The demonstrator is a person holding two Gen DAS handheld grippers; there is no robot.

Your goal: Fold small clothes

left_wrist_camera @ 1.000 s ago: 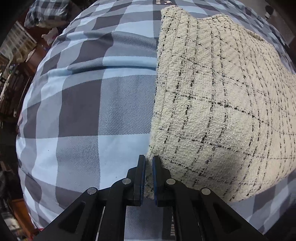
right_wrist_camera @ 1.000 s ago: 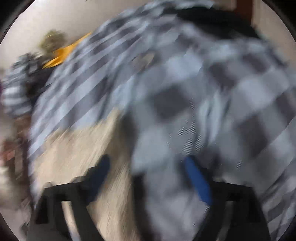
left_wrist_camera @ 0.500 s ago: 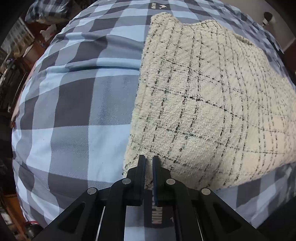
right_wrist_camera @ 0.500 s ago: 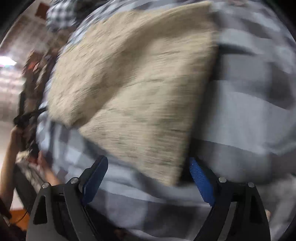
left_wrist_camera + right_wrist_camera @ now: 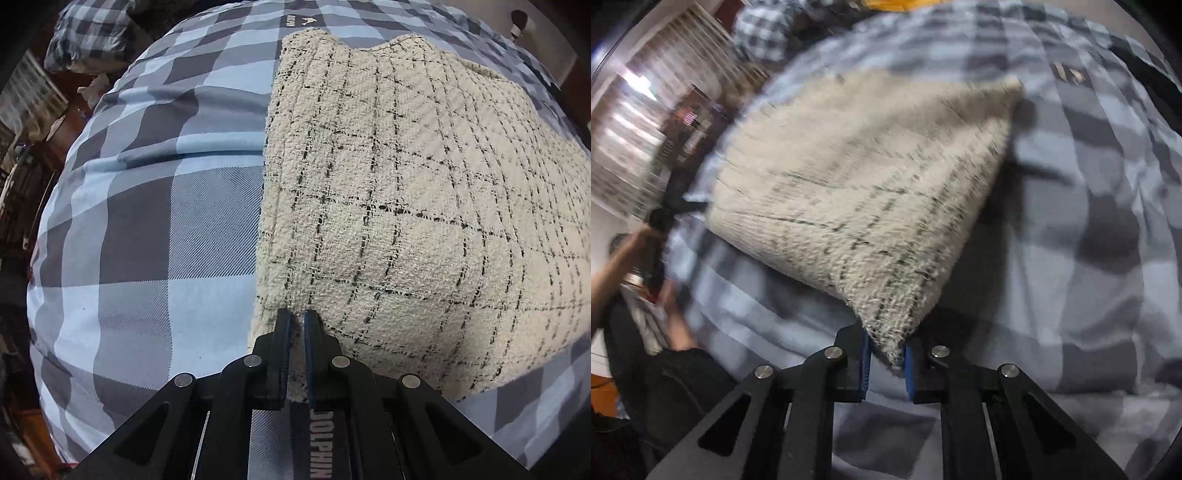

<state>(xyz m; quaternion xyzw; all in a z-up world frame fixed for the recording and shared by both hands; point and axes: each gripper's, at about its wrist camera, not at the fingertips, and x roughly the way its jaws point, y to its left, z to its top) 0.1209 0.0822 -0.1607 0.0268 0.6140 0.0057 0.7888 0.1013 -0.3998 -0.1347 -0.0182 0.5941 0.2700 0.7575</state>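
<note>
My left gripper (image 5: 297,319) pinches the cream tweed garment (image 5: 406,206) at its near corner; my right gripper (image 5: 886,360) clamps another corner. It lies on the checked bed (image 5: 140,221), bare quilt from 7 to 11 o'clock, cluttered shelves (image 5: 635,122) past that edge.

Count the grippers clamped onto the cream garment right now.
2. The left gripper pinches the cream garment at its near left corner; the right gripper pinches the other near corner. Both corners rest over the checked bedcover.

Cream tweed garment (image 5: 406,221) on checked bedcover (image 5: 140,229)
</note>
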